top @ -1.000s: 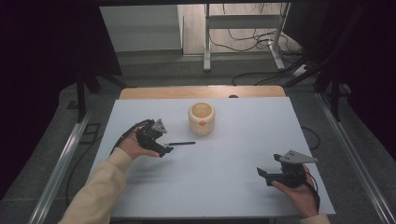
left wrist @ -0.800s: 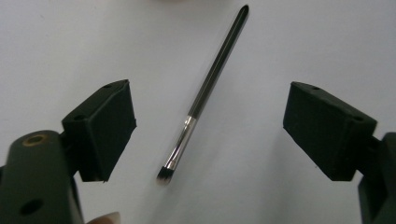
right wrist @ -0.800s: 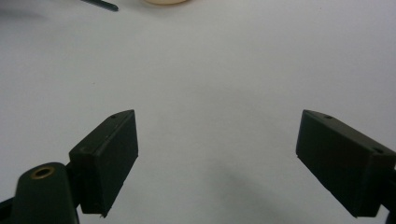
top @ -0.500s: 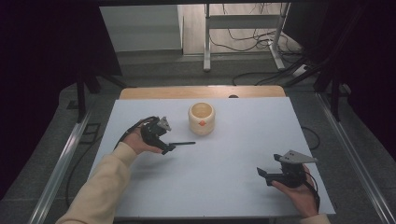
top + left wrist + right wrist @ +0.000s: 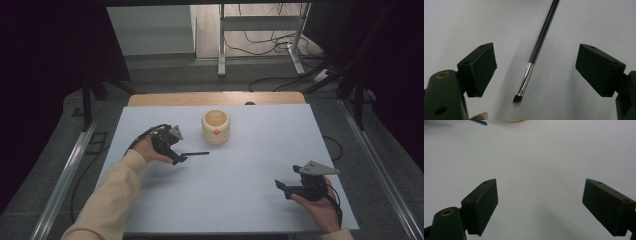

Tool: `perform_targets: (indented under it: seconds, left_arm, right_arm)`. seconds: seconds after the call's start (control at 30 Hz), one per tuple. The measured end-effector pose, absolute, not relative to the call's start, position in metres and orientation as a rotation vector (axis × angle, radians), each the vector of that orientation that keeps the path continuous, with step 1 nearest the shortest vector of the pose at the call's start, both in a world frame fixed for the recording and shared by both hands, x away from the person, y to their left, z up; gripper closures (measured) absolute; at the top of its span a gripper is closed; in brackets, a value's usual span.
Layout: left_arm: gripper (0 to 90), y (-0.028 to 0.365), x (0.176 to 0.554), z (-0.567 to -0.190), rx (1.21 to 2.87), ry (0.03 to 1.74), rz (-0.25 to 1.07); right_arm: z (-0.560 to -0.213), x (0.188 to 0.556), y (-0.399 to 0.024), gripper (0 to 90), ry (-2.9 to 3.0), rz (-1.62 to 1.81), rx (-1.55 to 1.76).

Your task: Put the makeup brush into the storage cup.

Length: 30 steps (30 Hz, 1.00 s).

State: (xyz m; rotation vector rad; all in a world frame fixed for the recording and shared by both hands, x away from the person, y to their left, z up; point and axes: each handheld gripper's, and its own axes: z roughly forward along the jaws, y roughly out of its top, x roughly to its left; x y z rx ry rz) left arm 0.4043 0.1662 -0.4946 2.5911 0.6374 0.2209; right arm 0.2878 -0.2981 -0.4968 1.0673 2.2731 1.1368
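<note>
Left claw (image 5: 534,72): jaws wide, straddling the brush (image 5: 537,48) lying flat on the desk (image 5: 240,170) near the cup (image 5: 216,126).
Grip: lower, centre on the ferrule, close gently.
Right claw (image 5: 281,186): wide, idle, well apart.

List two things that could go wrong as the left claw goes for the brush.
1. The brush lies flat on the table between the open left claw, slanted; closing may roll or skew the thin handle rather than grip it.
2. The cup stands near the brush tip; a swing might knock it.
</note>
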Motion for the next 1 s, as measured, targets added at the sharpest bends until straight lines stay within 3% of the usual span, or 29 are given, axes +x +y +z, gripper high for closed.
perform_targets:
  seconds: [0.47,1.0]
  left_arm:
    - [20.6,0.164,0.416,-0.508,2.654,0.606,0.163]
    - [43.2,0.163,0.424,-0.515,2.686,0.581,0.026]
  right_arm:
    - [-0.498,0.288,-0.299,13.4,2.275,1.135,1.073]
    - [-0.498,0.288,-0.299,13.4,2.276,1.135,1.071]
